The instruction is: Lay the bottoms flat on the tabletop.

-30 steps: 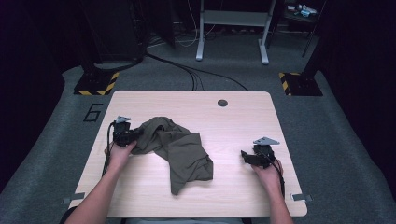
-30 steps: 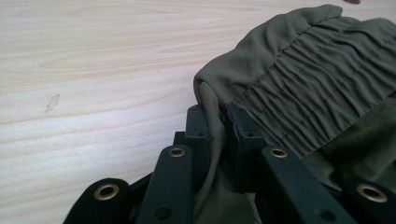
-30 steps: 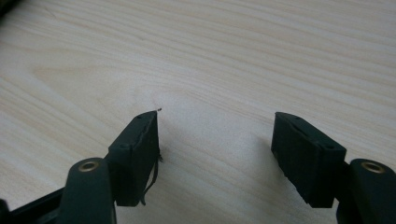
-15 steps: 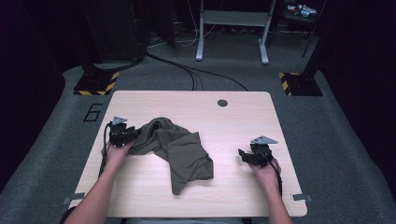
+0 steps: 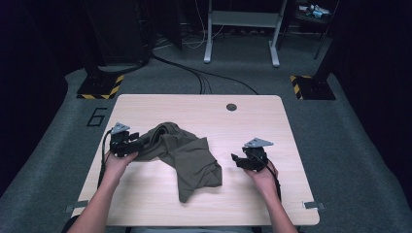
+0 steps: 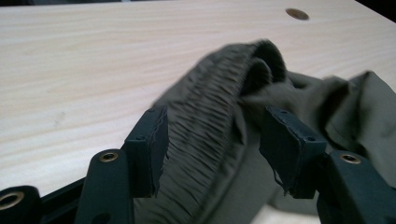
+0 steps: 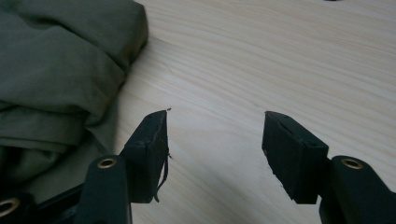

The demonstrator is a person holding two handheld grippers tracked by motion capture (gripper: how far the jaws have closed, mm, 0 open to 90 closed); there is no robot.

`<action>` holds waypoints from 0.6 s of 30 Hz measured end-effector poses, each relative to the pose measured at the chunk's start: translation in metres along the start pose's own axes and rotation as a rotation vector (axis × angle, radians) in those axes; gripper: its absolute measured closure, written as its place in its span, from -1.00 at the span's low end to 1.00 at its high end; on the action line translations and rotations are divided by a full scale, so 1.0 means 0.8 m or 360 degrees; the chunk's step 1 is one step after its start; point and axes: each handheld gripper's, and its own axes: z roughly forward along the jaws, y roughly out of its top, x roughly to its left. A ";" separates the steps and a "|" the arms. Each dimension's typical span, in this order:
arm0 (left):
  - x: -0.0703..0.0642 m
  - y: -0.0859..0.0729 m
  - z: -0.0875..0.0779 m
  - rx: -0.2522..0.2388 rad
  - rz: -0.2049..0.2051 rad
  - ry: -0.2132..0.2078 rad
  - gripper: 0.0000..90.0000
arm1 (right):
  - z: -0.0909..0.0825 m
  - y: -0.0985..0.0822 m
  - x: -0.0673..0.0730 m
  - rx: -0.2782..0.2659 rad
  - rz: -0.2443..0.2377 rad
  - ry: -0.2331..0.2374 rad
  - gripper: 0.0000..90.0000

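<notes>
High view hides both sets of jaws. Left gripper has just been opening, ribbed hem of the olive garment between its parted jaws; right gripper gapes over bare table, closing slightly.

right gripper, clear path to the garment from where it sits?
Probably yes: the right gripper stands open over bare table, apart from the garment, with nothing between them.

Bare forearms without sleeves, left claw and right claw both matte black, grey three-cornered plate on top of each, black cables trailing back, blocky jaw pads, brass-coloured rivets at the jaw joints
</notes>
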 end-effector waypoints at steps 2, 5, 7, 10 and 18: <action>-0.001 -0.003 0.000 0.0008 0.0012 0.0008 -0.07 | 0.002 0.005 0.009 0.0006 -0.0009 0.0025 -0.10; -0.001 -0.006 0.000 0.0008 0.0012 0.0014 -0.07 | 0.006 0.016 0.027 -0.0015 -0.0038 0.0072 -0.07; 0.001 -0.009 0.001 -0.0013 0.0023 0.0009 -0.09 | 0.008 0.022 0.039 -0.0019 -0.0067 0.0105 -0.06; 0.003 -0.011 0.003 -0.0001 0.0034 0.0022 -0.10 | 0.011 0.028 0.051 -0.0028 -0.0108 0.0138 -0.05; 0.009 -0.012 0.002 -0.0014 -0.0003 0.0024 -0.12 | 0.029 0.046 0.094 0.0007 -0.0209 0.0250 -0.02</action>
